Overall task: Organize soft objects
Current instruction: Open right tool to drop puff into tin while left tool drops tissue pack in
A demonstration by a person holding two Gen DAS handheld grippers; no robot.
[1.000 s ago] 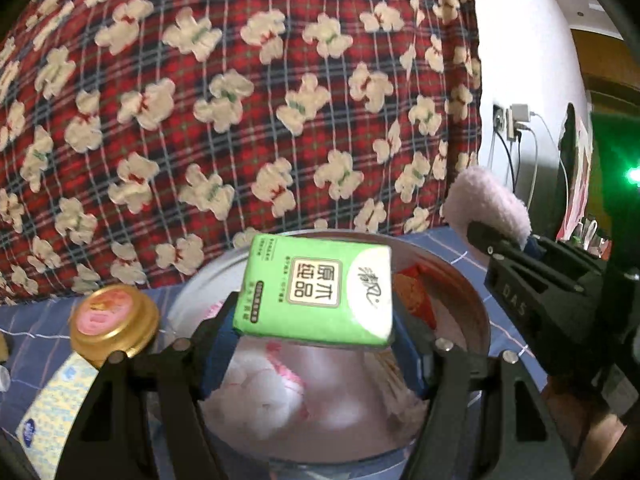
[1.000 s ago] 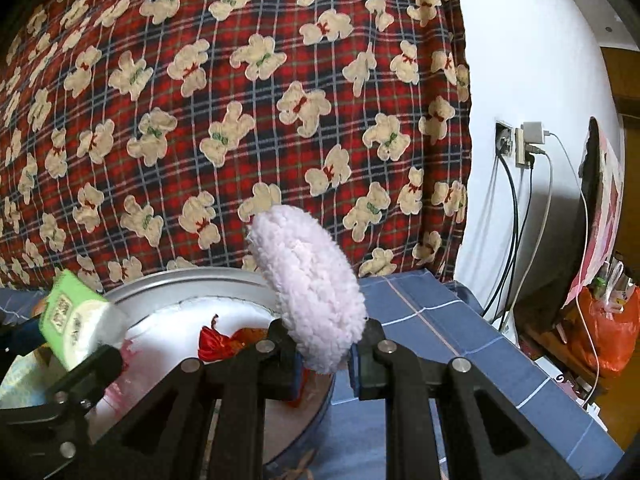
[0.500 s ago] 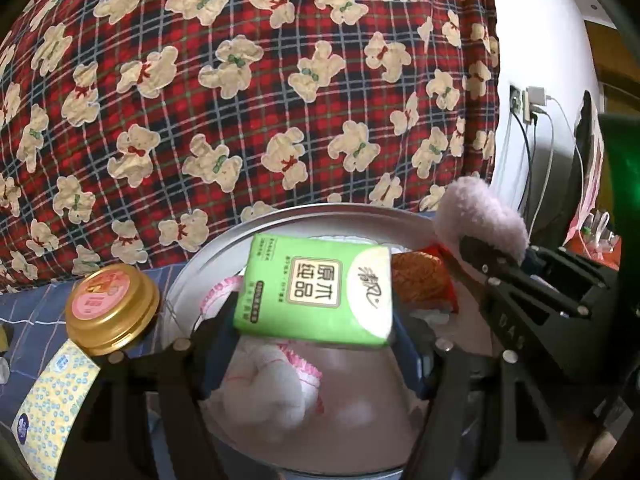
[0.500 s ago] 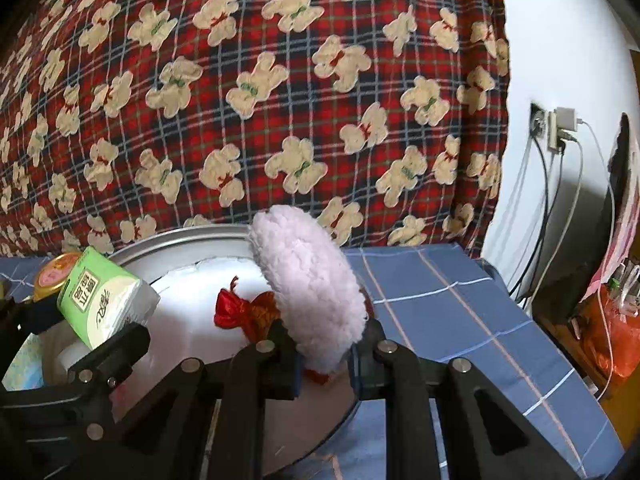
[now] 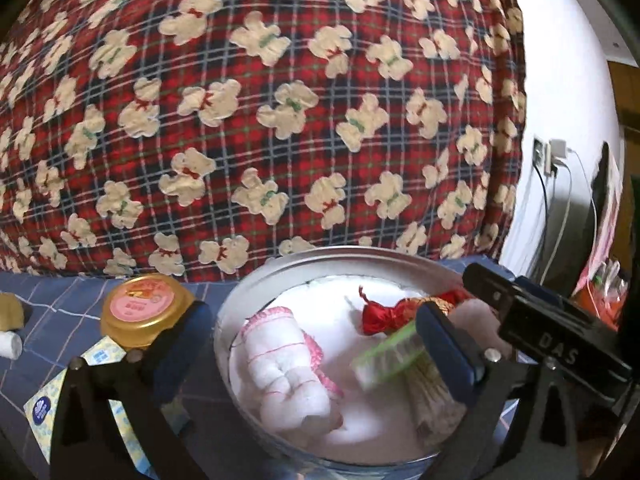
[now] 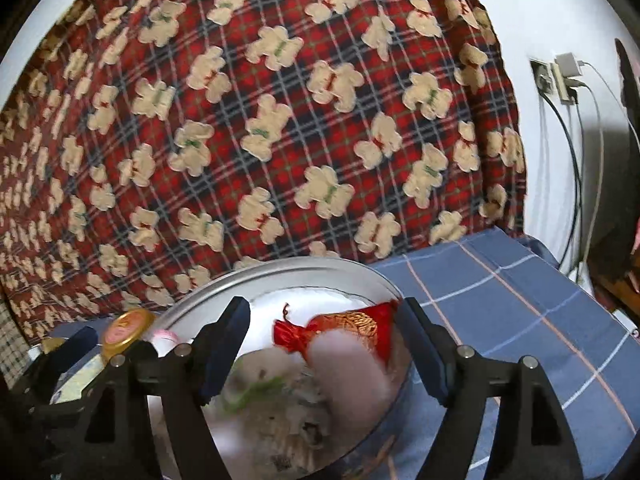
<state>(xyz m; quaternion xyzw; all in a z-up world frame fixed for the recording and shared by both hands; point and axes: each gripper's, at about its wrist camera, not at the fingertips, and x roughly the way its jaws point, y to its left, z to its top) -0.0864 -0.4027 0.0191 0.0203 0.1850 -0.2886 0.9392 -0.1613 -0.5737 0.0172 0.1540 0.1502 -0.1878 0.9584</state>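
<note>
My left gripper (image 5: 316, 344) hangs over a round metal basin (image 5: 360, 254), its jaws opening wide. A green tissue pack (image 5: 388, 356), blurred, is loose below them and touches neither pad. In the basin lie a white rolled cloth with pink trim (image 5: 288, 376) and a red pouch (image 5: 384, 314). My right gripper (image 6: 326, 346) is over the basin's (image 6: 280, 272) right side, jaws opening too. A pale pink fluffy puff (image 6: 352, 364), blurred, drops free between its fingers, in front of the red pouch (image 6: 344, 332). The green pack (image 6: 248, 396) is a smear lower left.
A gold-lidded jar (image 5: 144, 308) stands just left of the basin, with a blue and yellow packet (image 5: 44, 404) in front of it. A red plaid bear blanket (image 5: 280, 120) rises behind. Blue checked bedding (image 6: 500, 300) spreads to the right; a wall socket with cables (image 6: 560, 76) is beyond.
Both grippers have opened. The green tissue pack has left the left gripper and the pink puff has left the right one; both are dropping into the basin.
</note>
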